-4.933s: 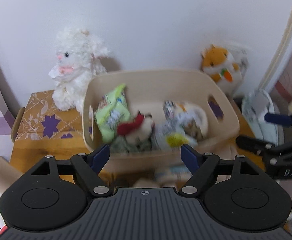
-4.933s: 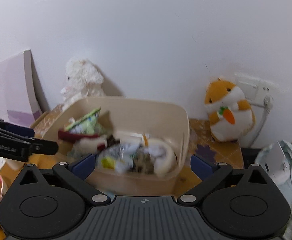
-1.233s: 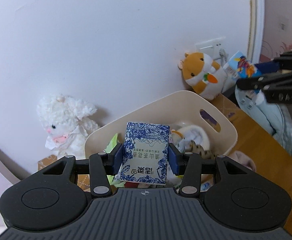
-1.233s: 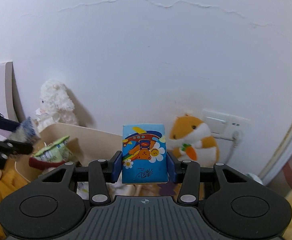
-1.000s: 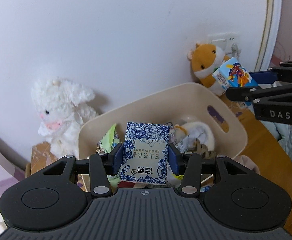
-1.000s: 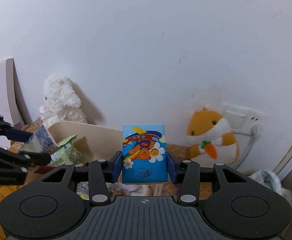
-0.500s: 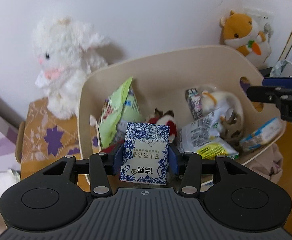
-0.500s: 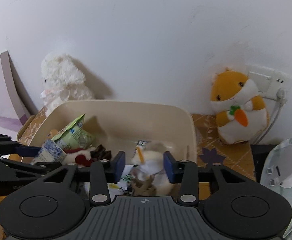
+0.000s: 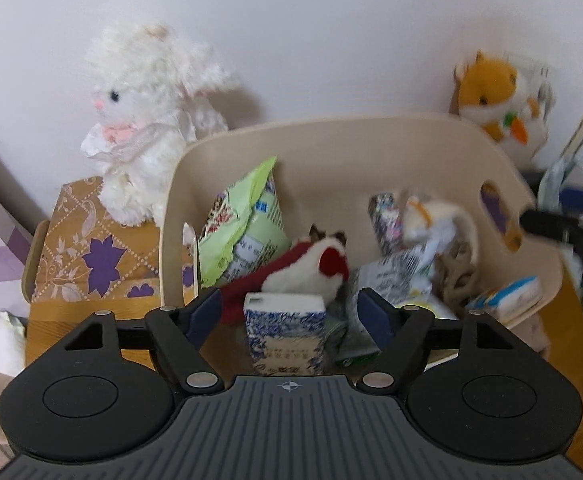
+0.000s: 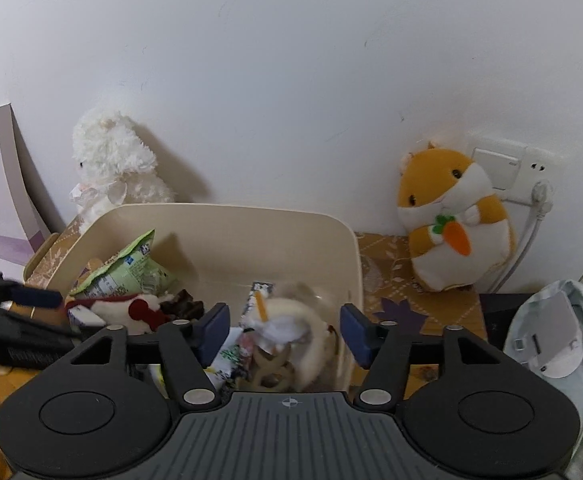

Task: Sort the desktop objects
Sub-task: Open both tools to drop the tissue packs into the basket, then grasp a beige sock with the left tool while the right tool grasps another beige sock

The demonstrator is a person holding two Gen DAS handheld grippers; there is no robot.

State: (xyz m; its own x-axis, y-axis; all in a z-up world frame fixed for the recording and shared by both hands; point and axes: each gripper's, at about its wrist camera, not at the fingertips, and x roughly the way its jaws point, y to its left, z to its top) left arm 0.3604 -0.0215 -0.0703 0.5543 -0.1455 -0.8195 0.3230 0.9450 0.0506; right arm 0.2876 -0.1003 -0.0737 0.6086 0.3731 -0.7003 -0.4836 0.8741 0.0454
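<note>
**Tissue pack let go over the bin**

The left gripper [image 9: 289,312] was seen with its jaws opening, and the blue-and-white tissue pack [image 9: 284,330] stood between them — clear of both pads [image 9: 204,314], with a gap on each side. The pack was upright, its white top edge facing away from the camera and its long axis running roughly along the line of the fingers. It lay directly ahead of and below the left gripper, at the near wall inside the cream bin [image 9: 371,136], just in front of a red-and-white plush toy [image 9: 311,272] and to the right of a green snack bag [image 9: 243,228].

The right gripper [image 10: 283,330] was also opening, and nothing was held in it; only the bin's contents showed beyond its fingers. A second small pack with a blue edge [image 9: 507,298] was lying against the bin's right wall, nearer that gripper.

The left hand was judged the nearer to the tissue pack, so any coming move would turn on drawing straight back without brushing it.
</note>
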